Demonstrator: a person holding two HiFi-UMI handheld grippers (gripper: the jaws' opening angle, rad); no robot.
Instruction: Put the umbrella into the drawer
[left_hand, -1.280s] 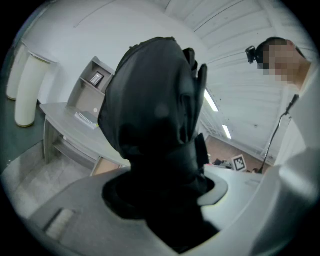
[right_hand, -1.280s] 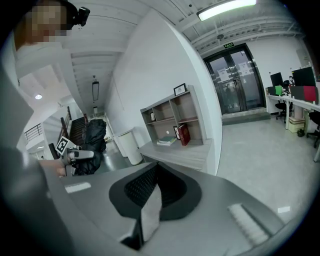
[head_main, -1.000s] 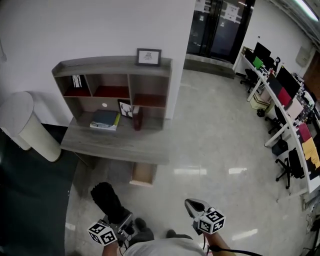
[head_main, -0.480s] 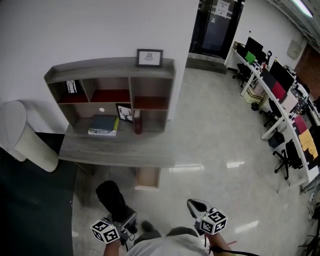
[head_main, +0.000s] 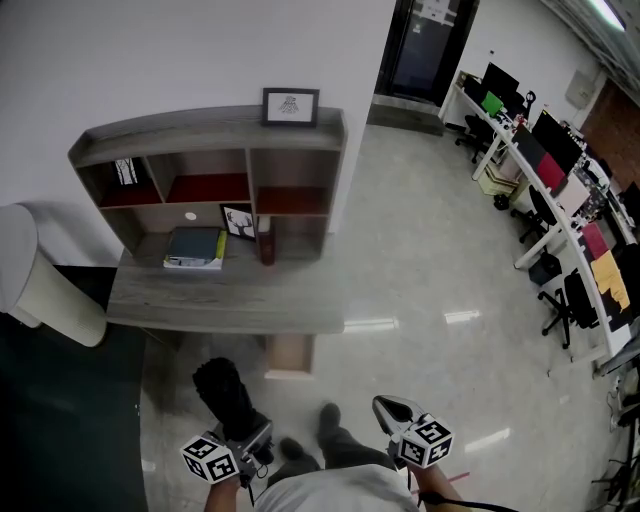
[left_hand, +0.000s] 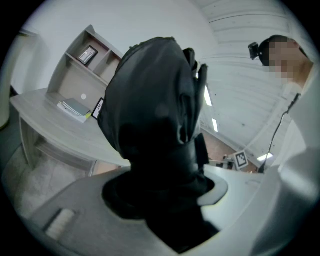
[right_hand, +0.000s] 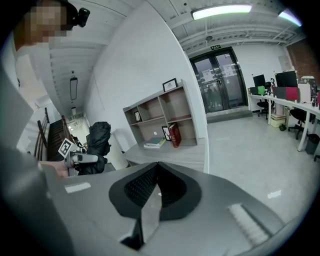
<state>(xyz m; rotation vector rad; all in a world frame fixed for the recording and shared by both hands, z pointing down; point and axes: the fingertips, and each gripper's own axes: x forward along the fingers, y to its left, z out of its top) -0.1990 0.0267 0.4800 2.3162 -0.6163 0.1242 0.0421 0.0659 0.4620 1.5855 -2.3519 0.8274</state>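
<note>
Over the last second the desk (head_main: 220, 300) has slid left and a little lower in the head view, and one shoe (head_main: 329, 420) now shows ahead of you on the floor where none did; I read that as you stepping toward the desk, so the carry is under way and the placing has not begun.

The umbrella (head_main: 225, 395), black and folded, stands up out of your left gripper (head_main: 243, 432), whose fingers are clenched round its lower end; the left gripper view is filled by its dark bundle (left_hand: 150, 115), with the desk behind it. It is on your side of the desk's front edge, well short of it.

Your right gripper (head_main: 385, 407) is also short of the desk; its fingers are pressed together on nothing.

The drawer (head_main: 289, 354) juts out pale below the desk's front edge, apparently already pulled open, and it lies roughly between your two grippers' lines of approach.

On the desk sits a shelf unit (head_main: 215, 130) with a picture frame (head_main: 290, 105) on top; flat books (head_main: 194, 247) and a red book (head_main: 266, 240) rest at its foot; a pale rounded thing (head_main: 40, 270), perhaps a chair back, stands at the desk's left end.

Nothing on the floor lies between you and the drawer; the desk's overhang above it is the likely nuisance, since the upright umbrella may have to be tipped to go in.
</note>
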